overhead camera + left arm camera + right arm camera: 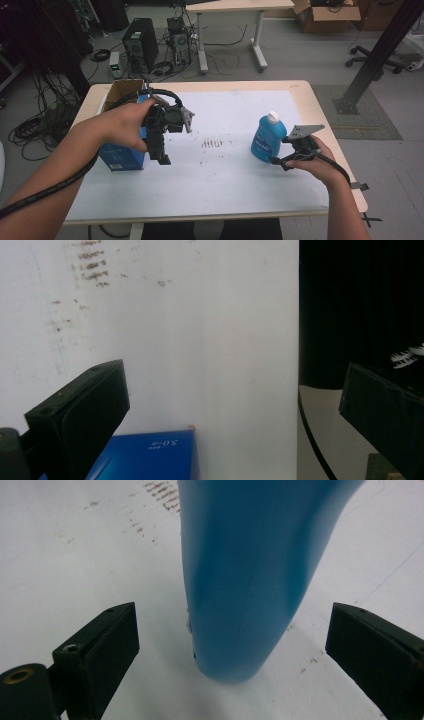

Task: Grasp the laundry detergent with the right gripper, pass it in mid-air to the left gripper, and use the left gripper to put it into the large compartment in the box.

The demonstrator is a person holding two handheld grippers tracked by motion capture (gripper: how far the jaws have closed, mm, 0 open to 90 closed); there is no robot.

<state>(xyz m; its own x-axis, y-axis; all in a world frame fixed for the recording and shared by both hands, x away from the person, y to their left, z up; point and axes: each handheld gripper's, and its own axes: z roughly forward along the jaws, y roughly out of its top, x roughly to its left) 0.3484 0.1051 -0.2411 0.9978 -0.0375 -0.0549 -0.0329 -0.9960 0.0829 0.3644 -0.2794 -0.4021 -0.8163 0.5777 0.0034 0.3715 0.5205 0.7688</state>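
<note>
Blue bottle [268, 138] with white cap stands upright on the white table cover [230, 165], right of the smudge marks [212, 143]. Its label text is too small to read. Right gripper [285, 155] sits just beside the bottle, jaws wide, pads clear of it. Far left of the bottle, an open cardboard box [120, 92], contents not discernible; against it a blue box [122, 155], print unreadable. Left gripper [160, 152] hangs over that box, jaws wide, empty.
</note>
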